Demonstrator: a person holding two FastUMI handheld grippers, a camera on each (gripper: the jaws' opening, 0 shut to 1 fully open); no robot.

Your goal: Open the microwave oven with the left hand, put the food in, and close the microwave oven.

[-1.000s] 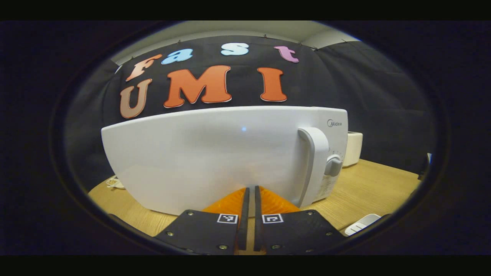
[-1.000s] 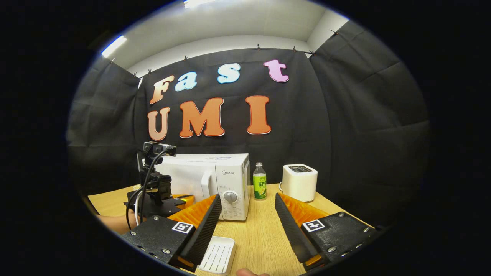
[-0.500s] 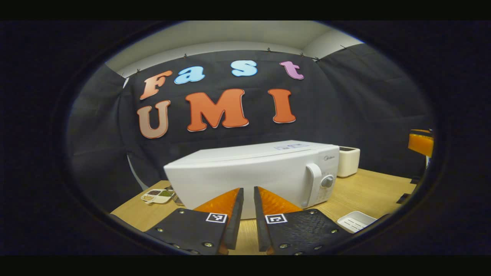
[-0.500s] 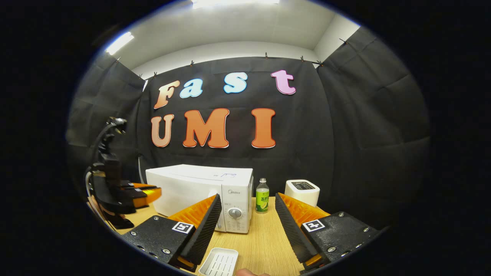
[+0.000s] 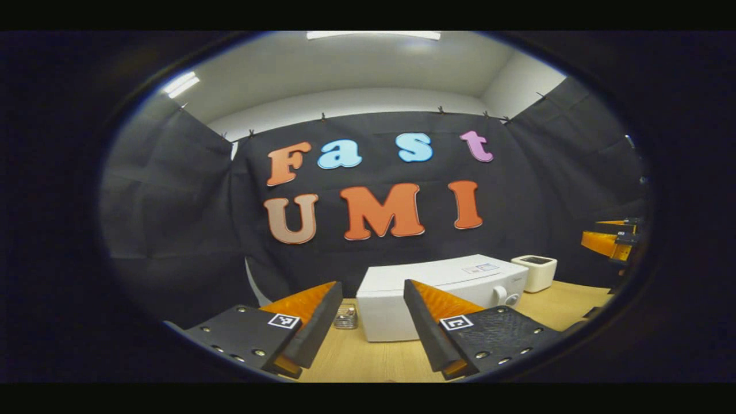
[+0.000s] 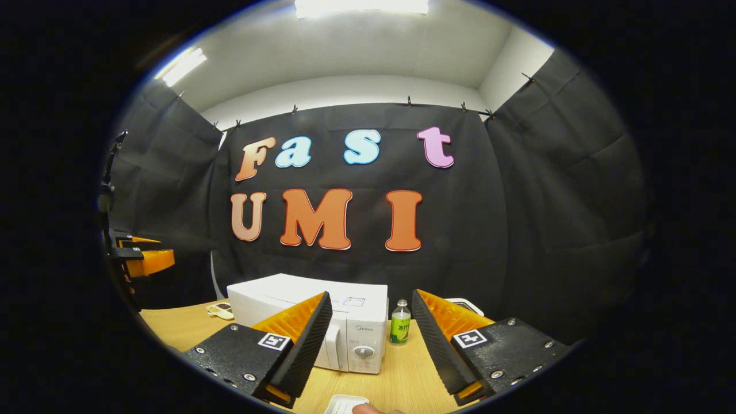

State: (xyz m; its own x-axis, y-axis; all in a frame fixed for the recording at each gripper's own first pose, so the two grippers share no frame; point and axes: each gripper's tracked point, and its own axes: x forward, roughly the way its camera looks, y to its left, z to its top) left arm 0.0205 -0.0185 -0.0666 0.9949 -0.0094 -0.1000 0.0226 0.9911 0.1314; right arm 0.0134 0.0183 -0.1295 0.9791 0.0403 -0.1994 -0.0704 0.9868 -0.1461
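Note:
The white microwave [image 5: 460, 282] stands on the wooden table [image 5: 368, 356] with its door closed, handle and dial at its right end. My left gripper [image 5: 372, 284] is open, held back from it and above table height, nothing between the fingers. In the right gripper view the microwave [image 6: 351, 328] is seen past my open, empty right gripper [image 6: 371, 294]. The left gripper [image 6: 141, 259] hangs at the far left there; the right gripper [image 5: 609, 241] shows at the far right of the left gripper view.
A green-labelled bottle [image 6: 399, 325] stands right of the microwave, with a white toaster [image 5: 537, 270] beyond it. A small divided dish [image 6: 220, 310] lies left of the microwave. A white slotted tray [image 6: 345, 404] sits at the table's near edge. A small jar [image 5: 345, 317] stands by the microwave's left corner.
Both grippers have drawn back and up from the microwave, which now looks much smaller. The left gripper has gone from shut to open. The right one stayed open.

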